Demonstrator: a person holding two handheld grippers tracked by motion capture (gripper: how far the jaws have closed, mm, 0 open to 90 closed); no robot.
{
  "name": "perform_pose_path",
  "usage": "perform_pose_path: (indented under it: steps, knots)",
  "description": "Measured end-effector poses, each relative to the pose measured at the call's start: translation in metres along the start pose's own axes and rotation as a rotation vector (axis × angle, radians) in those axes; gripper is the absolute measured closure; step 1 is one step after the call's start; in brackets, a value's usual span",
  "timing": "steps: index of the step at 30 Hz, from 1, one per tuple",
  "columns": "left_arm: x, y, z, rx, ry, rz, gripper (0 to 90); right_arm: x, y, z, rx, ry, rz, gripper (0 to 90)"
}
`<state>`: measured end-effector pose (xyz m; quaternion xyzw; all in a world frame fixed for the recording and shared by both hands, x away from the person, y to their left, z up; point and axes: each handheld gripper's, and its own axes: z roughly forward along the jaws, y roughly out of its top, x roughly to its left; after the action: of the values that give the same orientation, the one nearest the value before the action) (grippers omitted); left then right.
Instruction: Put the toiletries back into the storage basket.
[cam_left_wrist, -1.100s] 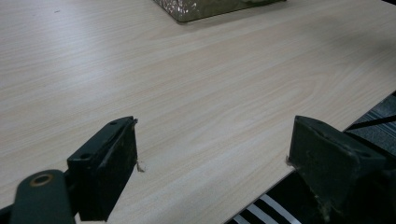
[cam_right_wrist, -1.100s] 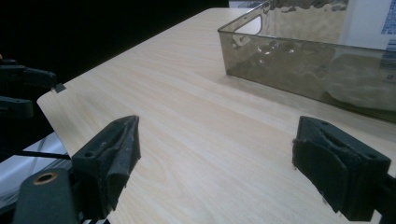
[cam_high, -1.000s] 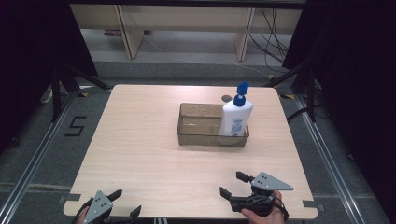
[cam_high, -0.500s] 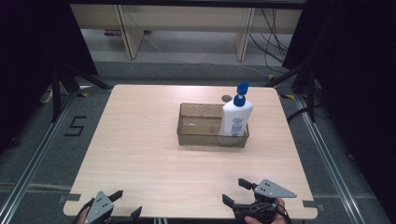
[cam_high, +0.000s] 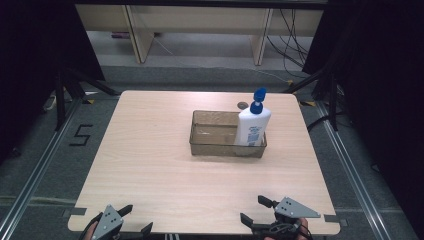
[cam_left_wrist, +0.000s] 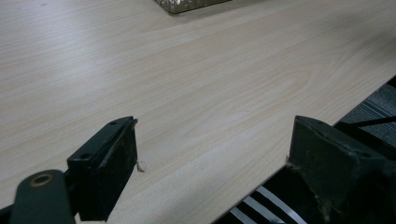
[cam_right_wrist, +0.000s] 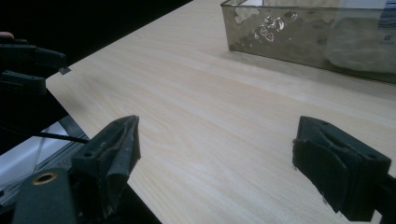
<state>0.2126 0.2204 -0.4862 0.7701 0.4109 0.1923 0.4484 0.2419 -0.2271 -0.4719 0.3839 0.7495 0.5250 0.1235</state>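
Note:
A white pump bottle (cam_high: 252, 126) with a blue pump head stands upright in the right end of a clear rectangular bin (cam_high: 212, 134) on the far half of the wooden table (cam_high: 150, 165). The bin (cam_right_wrist: 299, 37) also appears at the top of the right gripper view, with the bottle (cam_right_wrist: 359, 44) blurred behind its wall. My left gripper (cam_high: 136, 219) rests at the table's near left edge, jaws wide apart and empty (cam_left_wrist: 212, 163). My right gripper (cam_high: 254, 210) sits at the near right edge, open too, nothing between its jaws (cam_right_wrist: 217, 161).
A small dark round object (cam_high: 242, 105) lies on the table behind the bin. Shelving legs (cam_high: 260, 35) and cables stand beyond the far edge. Metal rails (cam_high: 350, 165) run along both sides of the table. A floor mark "5" (cam_high: 80, 135) is at left.
My right gripper has drawn back toward the near edge of the table. The left gripper, the bin and the bottle have stayed put.

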Motion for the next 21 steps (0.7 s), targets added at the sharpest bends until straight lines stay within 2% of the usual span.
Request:
perform_pose_path:
  steps: [1, 2, 3, 14, 15, 16, 21]
  knots:
    - [-0.0019, -0.0003, 0.0020, -0.022, -0.001, -0.025, 14.7, 0.0009, -0.0004, -0.0002, 0.003, 0.006, 0.011, 15.6]
    - [-0.0020, 0.0000, 0.0015, -0.011, -0.001, -0.021, 14.8, 0.0006, -0.0007, -0.0004, 0.003, 0.002, 0.004, 15.6]
    - [-0.0008, 0.0003, 0.0004, 0.005, -0.002, 0.001, 14.8, 0.0009, -0.0013, 0.0004, 0.002, 0.010, 0.010, 15.6]
    - [-0.0012, 0.0001, 0.0009, 0.002, -0.007, 0.005, 14.8, 0.0002, -0.0029, 0.0031, 0.014, 0.000, 0.001, 15.6]
    - [-0.0016, 0.0005, -0.0002, 0.018, 0.001, 0.008, 14.8, -0.0001, -0.0030, 0.0035, 0.018, -0.010, -0.003, 15.6]
    - [-0.0014, 0.0002, 0.0004, 0.012, -0.003, 0.007, 14.8, 0.0005, -0.0027, 0.0028, 0.015, 0.003, 0.005, 15.6]
    - [-0.0011, 0.0001, 0.0006, 0.004, -0.009, 0.007, 14.8, 0.0002, -0.0023, 0.0015, 0.017, -0.002, 0.011, 15.6]
